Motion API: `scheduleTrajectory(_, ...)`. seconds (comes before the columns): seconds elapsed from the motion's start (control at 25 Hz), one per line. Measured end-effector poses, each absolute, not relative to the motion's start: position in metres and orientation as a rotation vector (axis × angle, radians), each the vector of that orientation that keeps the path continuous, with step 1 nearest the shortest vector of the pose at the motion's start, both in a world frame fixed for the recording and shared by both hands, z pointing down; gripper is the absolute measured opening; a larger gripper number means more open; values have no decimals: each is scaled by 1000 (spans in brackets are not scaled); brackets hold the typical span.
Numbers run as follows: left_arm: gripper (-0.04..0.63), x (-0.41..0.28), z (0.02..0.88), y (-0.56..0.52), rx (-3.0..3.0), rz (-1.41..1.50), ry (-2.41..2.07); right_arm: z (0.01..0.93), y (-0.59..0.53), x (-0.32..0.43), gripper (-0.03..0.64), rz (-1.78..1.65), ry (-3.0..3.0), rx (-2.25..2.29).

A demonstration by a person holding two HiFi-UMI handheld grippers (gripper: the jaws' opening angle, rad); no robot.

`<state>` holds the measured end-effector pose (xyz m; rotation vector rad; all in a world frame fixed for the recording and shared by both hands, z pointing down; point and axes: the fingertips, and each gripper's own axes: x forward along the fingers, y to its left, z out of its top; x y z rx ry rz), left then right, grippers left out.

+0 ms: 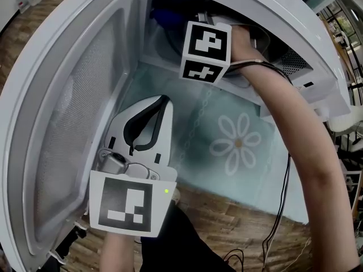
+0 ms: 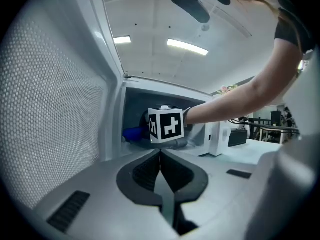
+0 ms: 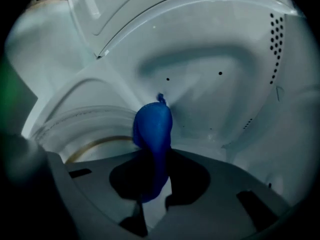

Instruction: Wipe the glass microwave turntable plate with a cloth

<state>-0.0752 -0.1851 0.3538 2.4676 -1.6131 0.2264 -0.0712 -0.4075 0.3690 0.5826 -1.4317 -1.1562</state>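
Right gripper (image 3: 152,196) inside microwave (image 1: 266,4), fingers clenched on blue cloth (image 3: 152,126). Glass turntable plate (image 3: 75,129) on microwave floor, left of cloth; contact unclear. Left gripper (image 2: 161,160) idle outside, fingers pressed together, empty. Wiping seems underway; next: press cloth down, sweep across plate.

A pale teal tablecloth (image 1: 266,171) printed with a white daisy covers the table. Wood-plank floor (image 1: 238,222) lies below it. Two long ceiling lights (image 2: 187,46) glow on the white ceiling (image 2: 150,14). Windows (image 1: 339,10) show far right.
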Motion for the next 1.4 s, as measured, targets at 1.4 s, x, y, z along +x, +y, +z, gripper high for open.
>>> scheduleTrajectory(1.4, 5, -72, 348, -176, 2483, 240, -1617, 407, -399, 69, 48, -967, -736, 187)
